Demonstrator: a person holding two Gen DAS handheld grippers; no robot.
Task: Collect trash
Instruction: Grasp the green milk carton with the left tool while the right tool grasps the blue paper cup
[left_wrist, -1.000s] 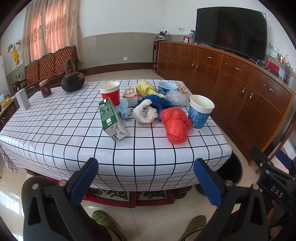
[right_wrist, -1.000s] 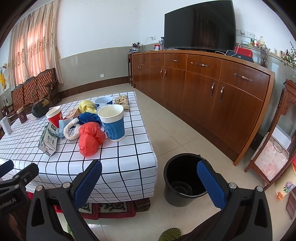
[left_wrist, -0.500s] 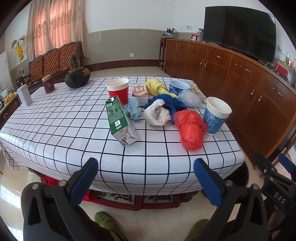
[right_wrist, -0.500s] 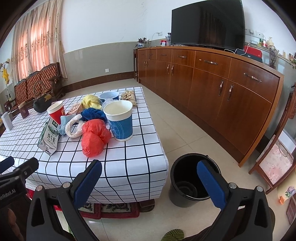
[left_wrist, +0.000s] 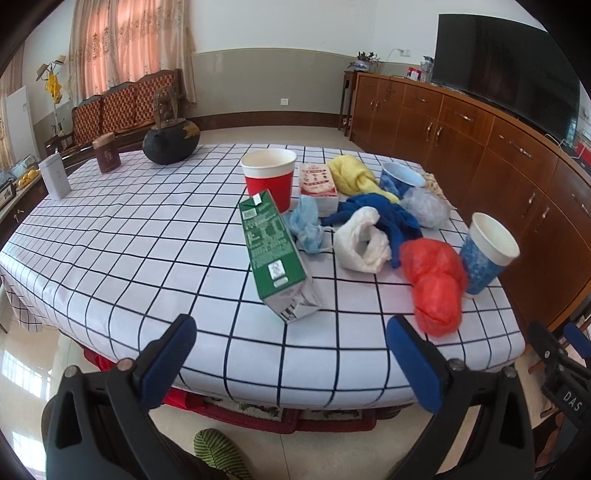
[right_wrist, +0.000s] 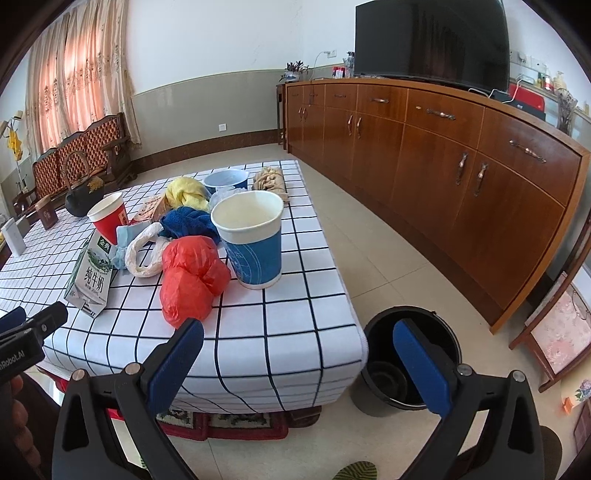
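Grippers: left gripper (left_wrist: 290, 349) and right gripper (right_wrist: 295, 349) both spread wide, nothing between the blue pads, both hanging off the near edge of the table (left_wrist: 129, 236)
Trash pile: bunched on the checked tablecloth, at about 1 o'clock from the left gripper
Milk carton (left_wrist: 275, 254): green, tipped over, closest piece to the left gripper, dead ahead at 12 o'clock
Red bag (right_wrist: 192, 275): crumpled plastic, at 12 o'clock from the right gripper's left finger, touching the blue paper cup (right_wrist: 253, 243)
Blue paper cup: upright, looks empty, near the table's right edge
White bag (left_wrist: 364, 240): sits between carton and red bag, blue cloth (left_wrist: 384, 216) right behind it
Red cup (left_wrist: 269, 177): upright at the back, small printed box (left_wrist: 317, 181) just beside it, yellow cloth (left_wrist: 351, 175) past that
Bin (right_wrist: 408, 363): black bucket on the floor beside the table corner, at 1 o'clock from the right gripper, partly behind its right finger
Other stuff: dark teapot (left_wrist: 171, 142) far end of the table, wooden cabinets (right_wrist: 443, 155) along the wall
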